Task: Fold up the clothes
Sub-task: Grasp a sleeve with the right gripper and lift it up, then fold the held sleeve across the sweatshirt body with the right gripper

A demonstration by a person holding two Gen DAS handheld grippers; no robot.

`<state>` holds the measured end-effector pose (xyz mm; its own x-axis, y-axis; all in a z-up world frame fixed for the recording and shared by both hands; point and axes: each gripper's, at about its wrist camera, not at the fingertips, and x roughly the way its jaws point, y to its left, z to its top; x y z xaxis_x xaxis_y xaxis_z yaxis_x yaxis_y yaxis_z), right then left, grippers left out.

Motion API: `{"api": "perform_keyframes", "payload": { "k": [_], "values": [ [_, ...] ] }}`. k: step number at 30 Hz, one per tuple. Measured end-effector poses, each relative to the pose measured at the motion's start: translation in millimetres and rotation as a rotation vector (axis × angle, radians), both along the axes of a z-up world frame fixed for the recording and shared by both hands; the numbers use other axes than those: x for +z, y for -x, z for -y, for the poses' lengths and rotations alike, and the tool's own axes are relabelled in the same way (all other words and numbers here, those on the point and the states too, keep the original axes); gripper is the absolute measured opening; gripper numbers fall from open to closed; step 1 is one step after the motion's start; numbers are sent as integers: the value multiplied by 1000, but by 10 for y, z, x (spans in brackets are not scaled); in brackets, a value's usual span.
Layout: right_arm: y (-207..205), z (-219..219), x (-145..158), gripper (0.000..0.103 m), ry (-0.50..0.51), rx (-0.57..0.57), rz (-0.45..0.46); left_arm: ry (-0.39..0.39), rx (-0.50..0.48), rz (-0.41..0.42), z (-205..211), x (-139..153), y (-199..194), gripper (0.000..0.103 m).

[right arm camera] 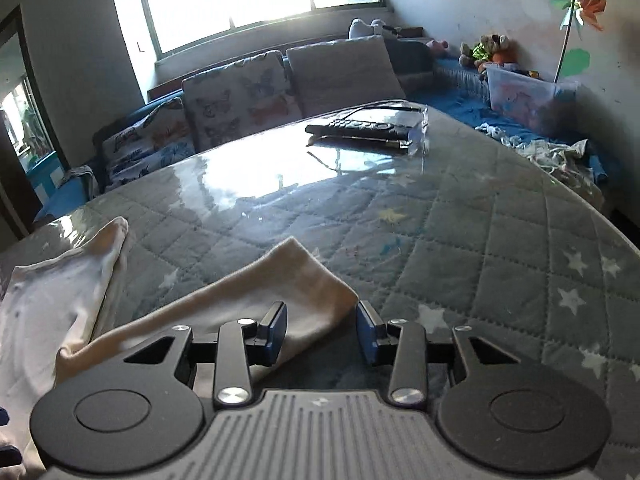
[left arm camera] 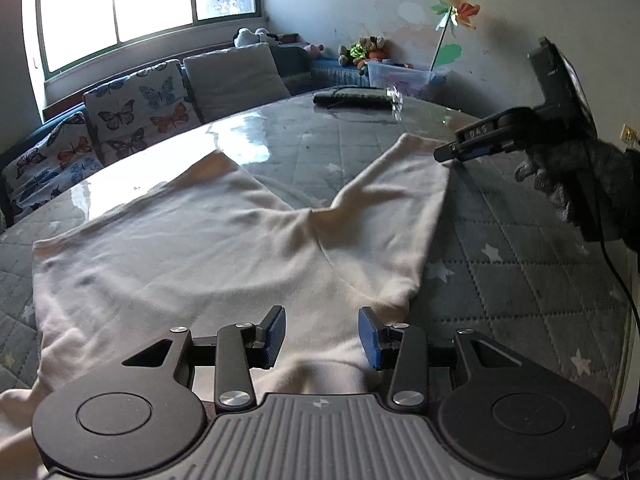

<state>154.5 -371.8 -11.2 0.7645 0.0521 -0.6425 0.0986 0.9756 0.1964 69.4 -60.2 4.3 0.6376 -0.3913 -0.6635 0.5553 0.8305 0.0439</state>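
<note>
A cream pair of shorts lies flat on the quilted grey table, its two legs pointing away from me. My left gripper is open over the waist end of the shorts, holding nothing. My right gripper is open just above the end of the right leg, its left pad over the cloth. In the left wrist view the right gripper hovers at that leg's far corner, held by a gloved hand. The other leg shows at the left of the right wrist view.
A black remote lies on the glossy far part of the table, beside a clear plastic piece. Butterfly-print cushions, soft toys and a plastic box stand behind the table.
</note>
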Motion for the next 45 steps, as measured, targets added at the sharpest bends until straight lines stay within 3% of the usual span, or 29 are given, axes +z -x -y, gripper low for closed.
{"api": "perform_keyframes", "payload": {
  "k": [3, 8, 18, 22, 27, 34, 39, 45],
  "values": [
    [-16, -9, -36, 6, 11, -27, 11, 1, 16, -1, 11, 9, -52, 44],
    [90, 85, 91, 4, -11, -81, 69, -6, 20, -13, 52, -34, -101, 44],
    [138, 55, 121, 4, 13, -65, 61, 3, 7, -10, 57, -90, -79, 44],
    [195, -45, 325, 4, 21, -38, 107, 18, 28, 7, -65, -22, -56, 46],
    [296, -377, 750, 4, 62, 75, 187, 44, 77, 29, -301, 61, -25, 47],
    [371, -1208, 1202, 4, 123, 313, 263, 74, 159, 47, -721, 104, 81, 49],
    [395, -1896, 1255, 4, 154, 482, 265, 95, 213, 52, -999, 115, 176, 50],
    [331, -2608, 1047, 4, 176, 626, 224, 109, 261, 42, -1192, 93, 243, 51]
  ]
}}
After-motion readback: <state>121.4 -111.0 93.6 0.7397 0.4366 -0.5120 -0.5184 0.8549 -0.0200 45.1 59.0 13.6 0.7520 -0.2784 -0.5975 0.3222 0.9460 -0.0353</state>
